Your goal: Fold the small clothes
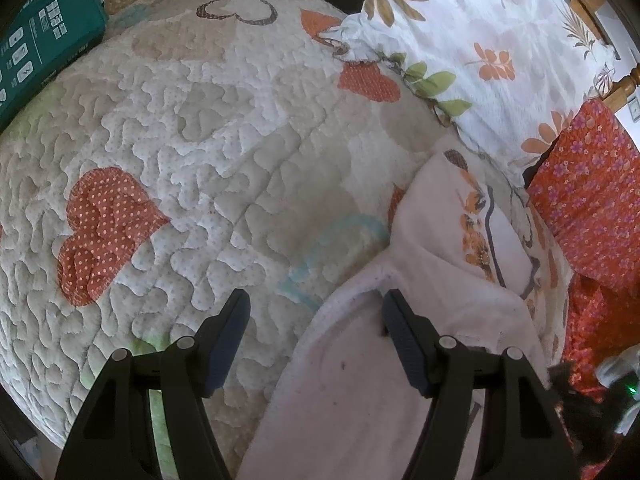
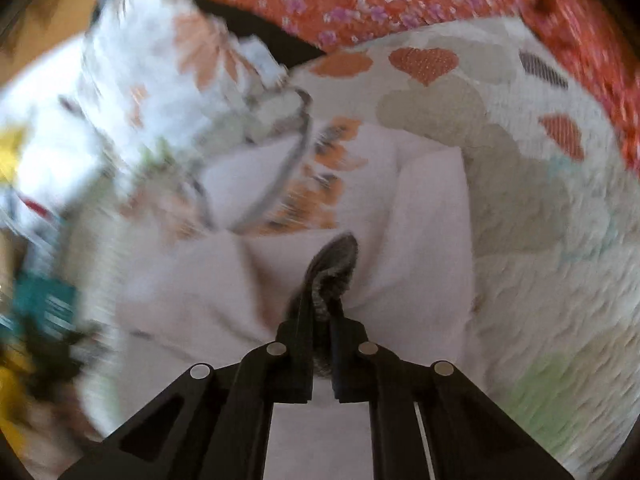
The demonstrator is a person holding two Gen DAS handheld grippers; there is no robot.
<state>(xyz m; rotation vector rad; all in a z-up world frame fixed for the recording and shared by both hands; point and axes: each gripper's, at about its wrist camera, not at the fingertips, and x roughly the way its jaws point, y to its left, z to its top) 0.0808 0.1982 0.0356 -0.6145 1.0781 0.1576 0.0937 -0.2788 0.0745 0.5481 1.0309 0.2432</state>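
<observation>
A small white garment (image 1: 448, 264) with an orange print and grey trim lies on the heart-patterned quilt (image 1: 208, 152). My left gripper (image 1: 314, 312) is open just above the quilt, its right finger over the garment's edge, holding nothing. In the blurred right wrist view the same garment (image 2: 420, 216) is bunched toward my right gripper (image 2: 324, 304), which is shut on a grey-trimmed fold of the garment (image 2: 334, 264).
A floral pillow (image 1: 480, 48) lies at the back right. Red floral cloth (image 1: 592, 200) is at the right edge. A teal box (image 1: 44, 40) stands at the back left. A wooden bed frame (image 1: 616, 88) shows beyond the pillow.
</observation>
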